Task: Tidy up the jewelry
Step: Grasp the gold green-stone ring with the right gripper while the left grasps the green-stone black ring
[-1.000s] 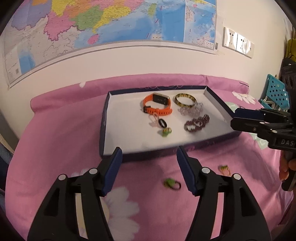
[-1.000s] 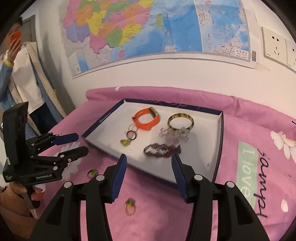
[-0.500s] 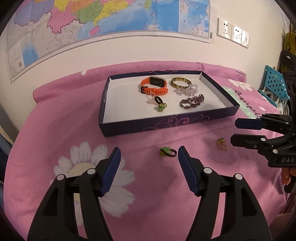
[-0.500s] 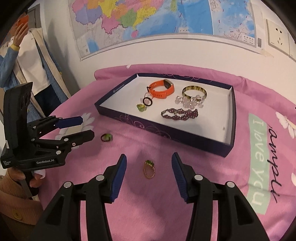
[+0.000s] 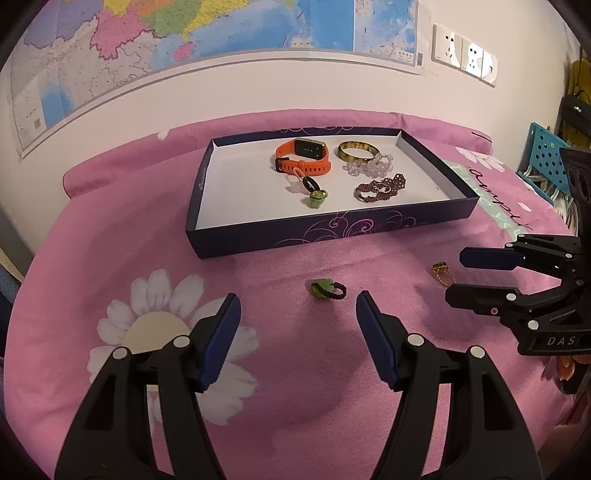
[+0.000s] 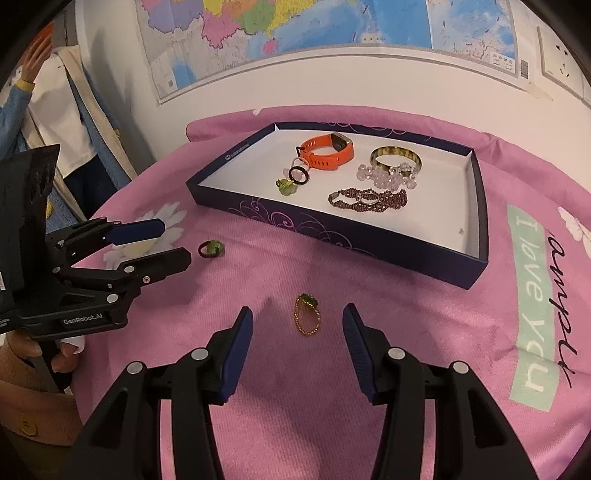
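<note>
A green-stone ring on a dark band lies on the pink cloth just ahead of my left gripper, which is open and empty. A gold ring with a green stone lies flat between the fingertips of my right gripper, also open, pads apart from it. Behind both stands a dark blue box holding an orange watch band, a bangle, clear beads, a dark red bead bracelet and small rings. The other gripper shows in each view: right gripper, left gripper.
The pink flowered cloth covers a bed against a wall with a large map and sockets. A blue perforated basket sits at the right. A person stands at the far left.
Both grippers have drawn back from the box and sunk toward the cloth. Each ring now sits by its gripper's fingertips. Little has moved in the last half second.
</note>
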Demonstrator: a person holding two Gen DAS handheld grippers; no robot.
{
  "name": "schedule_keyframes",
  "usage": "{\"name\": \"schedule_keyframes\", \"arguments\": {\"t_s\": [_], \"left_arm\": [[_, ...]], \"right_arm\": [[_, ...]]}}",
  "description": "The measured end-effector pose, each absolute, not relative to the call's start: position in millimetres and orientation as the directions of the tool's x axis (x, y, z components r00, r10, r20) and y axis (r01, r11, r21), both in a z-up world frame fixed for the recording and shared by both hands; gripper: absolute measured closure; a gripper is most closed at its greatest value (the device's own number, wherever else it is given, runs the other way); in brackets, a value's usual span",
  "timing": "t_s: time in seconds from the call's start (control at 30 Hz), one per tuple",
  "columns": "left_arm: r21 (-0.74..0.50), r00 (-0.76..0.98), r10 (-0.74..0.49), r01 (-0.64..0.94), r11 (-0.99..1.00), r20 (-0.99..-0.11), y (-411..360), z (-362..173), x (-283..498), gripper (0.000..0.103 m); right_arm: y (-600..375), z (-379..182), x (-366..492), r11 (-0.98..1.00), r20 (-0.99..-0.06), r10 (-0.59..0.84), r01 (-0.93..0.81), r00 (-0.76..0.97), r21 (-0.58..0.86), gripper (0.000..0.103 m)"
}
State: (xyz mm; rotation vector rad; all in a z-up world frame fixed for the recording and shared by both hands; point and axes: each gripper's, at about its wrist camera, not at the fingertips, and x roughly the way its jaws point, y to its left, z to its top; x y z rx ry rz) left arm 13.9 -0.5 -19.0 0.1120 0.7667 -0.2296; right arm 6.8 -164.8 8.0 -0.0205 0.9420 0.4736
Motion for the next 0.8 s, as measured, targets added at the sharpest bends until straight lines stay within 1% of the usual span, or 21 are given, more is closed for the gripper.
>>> {"name": "schedule_keyframes", "arguments": {"t_s": [0.43, 0.53, 0.6, 0.63, 0.7, 0.77, 0.8], "left_arm": [[-0.003, 0.661, -0.186, 0.268, 0.963, -0.727, -3.5, -26.3, 23.8, 0.039], [-0.006, 0.656, -0.190, 0.273, 0.962, -0.731, -5.7, -27.1, 26.3, 0.039], [-0.010, 0.651, -0.197, 0.279, 0.960, -0.734, -7.1, -27.9, 28.0, 0.040], [-0.011, 0.648, -0.198, 0.281, 0.960, -0.735, -7.9, -28.4, 28.7, 0.041], [-0.013, 0.641, -0.200, 0.284, 0.959, -0.741, -9.8, -29.7, 30.8, 0.044], [-0.016, 0.632, -0.204, 0.290, 0.957, -0.747, -11.9, -31.5, 32.8, 0.048], [-0.024, 0.625, -0.213, 0.296, 0.955, -0.751, -13.2, -32.5, 34.1, 0.050]], "right_arm": [[-158.5, 1.9, 12.5, 0.903, -0.800, 0.357, -0.399, 0.483, 0.162, 0.055], [-155.9, 1.0, 13.3, 0.905, -0.802, 0.347, -0.399, 0.486, 0.149, 0.059], [-154.5, 0.9, 13.9, 0.907, -0.804, 0.337, -0.398, 0.490, 0.138, 0.065], [-153.5, 0.6, 14.4, 0.908, -0.806, 0.331, -0.398, 0.491, 0.130, 0.066], [-152.2, 0.4, 14.9, 0.908, -0.808, 0.325, -0.401, 0.492, 0.121, 0.074], [-151.4, 0.1, 15.4, 0.908, -0.810, 0.318, -0.404, 0.492, 0.111, 0.079], [-151.5, 0.1, 15.3, 0.909, -0.810, 0.316, -0.403, 0.493, 0.109, 0.080]]}}
